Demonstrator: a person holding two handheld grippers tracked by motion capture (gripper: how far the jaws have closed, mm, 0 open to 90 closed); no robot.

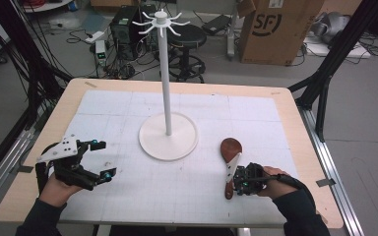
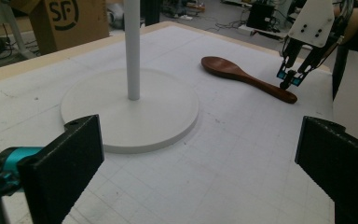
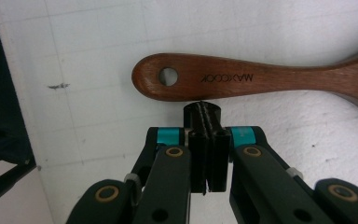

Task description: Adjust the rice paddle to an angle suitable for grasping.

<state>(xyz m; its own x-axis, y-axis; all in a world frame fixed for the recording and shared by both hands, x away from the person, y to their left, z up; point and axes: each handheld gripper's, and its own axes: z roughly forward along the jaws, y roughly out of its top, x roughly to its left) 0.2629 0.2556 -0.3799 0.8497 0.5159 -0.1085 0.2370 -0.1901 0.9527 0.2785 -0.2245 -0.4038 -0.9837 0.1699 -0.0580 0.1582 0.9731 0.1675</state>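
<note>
Nearest the person, at the front edge of the white gridded mat (image 1: 128,196) that covers the pale wooden table (image 1: 295,113), both hands hold their tools low. The right gripper (image 1: 236,181) is at the handle end of a dark brown wooden rice spoon (image 1: 230,162), which lies flat on the mat to the right of the stand's base and just in front of it, its bowl toward the stand and its handle toward the person. In the right gripper view the two black jaws are pressed together with nothing between them, their tips just beside the long edge of the spoon handle (image 3: 205,77), close to its hanging hole (image 3: 168,76). I would guess the tool is brought in there to line up on the handle before it opens for a grasp, but the spoon is not held.

To the left of the base, well apart from the spoon, the left gripper (image 1: 101,160) hovers with its jaws spread wide and empty, pointed across toward the stand; it looks to be waiting.

Further back, in the middle of the mat, stands the tall white hanging stand (image 1: 166,78) on its round flat base (image 1: 150,140), with short curved hooks (image 1: 160,22) ringing the top. The hole in the handle seems meant for one of those hooks.

Beyond the table, a cardboard box (image 1: 275,29) and a black stool (image 1: 189,37) stand on the floor.
</note>
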